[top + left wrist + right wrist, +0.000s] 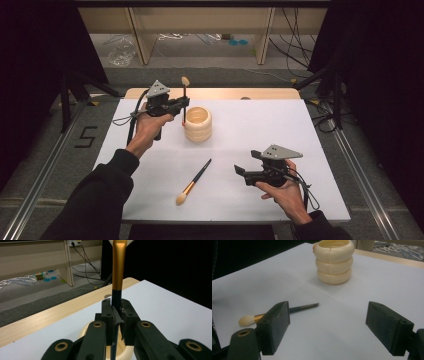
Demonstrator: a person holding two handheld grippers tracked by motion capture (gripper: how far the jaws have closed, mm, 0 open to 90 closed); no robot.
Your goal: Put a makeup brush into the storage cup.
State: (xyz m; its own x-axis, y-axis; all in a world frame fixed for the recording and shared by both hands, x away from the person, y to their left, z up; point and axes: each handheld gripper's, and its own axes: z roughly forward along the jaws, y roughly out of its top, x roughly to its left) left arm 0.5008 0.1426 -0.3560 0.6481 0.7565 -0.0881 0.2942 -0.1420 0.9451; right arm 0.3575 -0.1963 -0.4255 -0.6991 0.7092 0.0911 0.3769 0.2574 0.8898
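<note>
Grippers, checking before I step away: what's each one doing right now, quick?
Left gripper: jaws shut on an upright makeup brush beside the cream holder.
Right gripper: jaws open, holding nothing; a second brush lies on the table.

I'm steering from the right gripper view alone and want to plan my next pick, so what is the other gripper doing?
Observer: The left gripper is shut on a makeup brush, held upright with the bristles on top, beside the ringed cream cup.
Operator: Is that the brush I see lying flat?
Observer: No, a second brush lies on the white mat, between the two hands.
Operator: Where is my gripper relative to it?
Observer: In the high view, your right gripper is open and sits to the right of that brush's handle, apart from it.
</note>
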